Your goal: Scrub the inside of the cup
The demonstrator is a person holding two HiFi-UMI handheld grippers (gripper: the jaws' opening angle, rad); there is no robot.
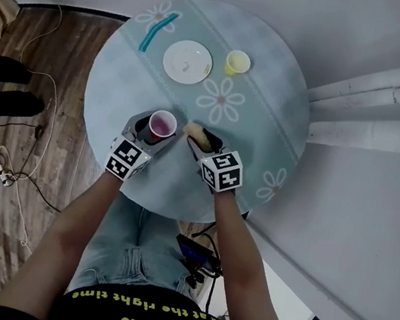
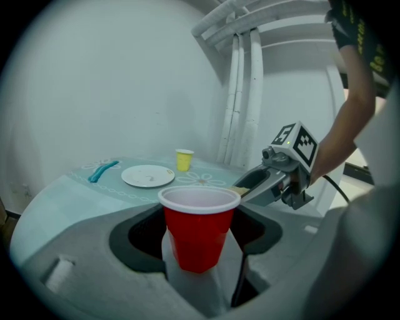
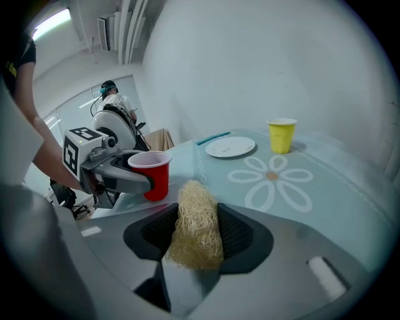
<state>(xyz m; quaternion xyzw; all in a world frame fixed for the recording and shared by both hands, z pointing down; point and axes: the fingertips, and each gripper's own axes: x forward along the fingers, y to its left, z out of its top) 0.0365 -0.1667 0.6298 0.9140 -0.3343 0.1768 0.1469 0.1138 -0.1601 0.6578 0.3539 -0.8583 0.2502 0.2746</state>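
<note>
A red cup (image 1: 162,123) with a white inside stands upright between the jaws of my left gripper (image 1: 151,130), which is shut on its lower wall; the left gripper view shows the cup (image 2: 199,231) empty. To its right, my right gripper (image 1: 198,138) holds a straw-coloured fibre scrubber (image 1: 195,132) pinched between its pads. In the right gripper view the scrubber (image 3: 197,225) stands upright in the jaws, a little apart from the cup (image 3: 152,175) at the left. Both grippers hover over the near edge of the round table (image 1: 268,121).
Farther back on the pale blue flowered tablecloth lie a white plate (image 1: 187,61), a small yellow cup (image 1: 237,63) and a teal brush-like stick (image 1: 153,34). White pipes (image 1: 382,80) run along the wall at the right. Cables (image 1: 14,169) trail on the wooden floor at the left.
</note>
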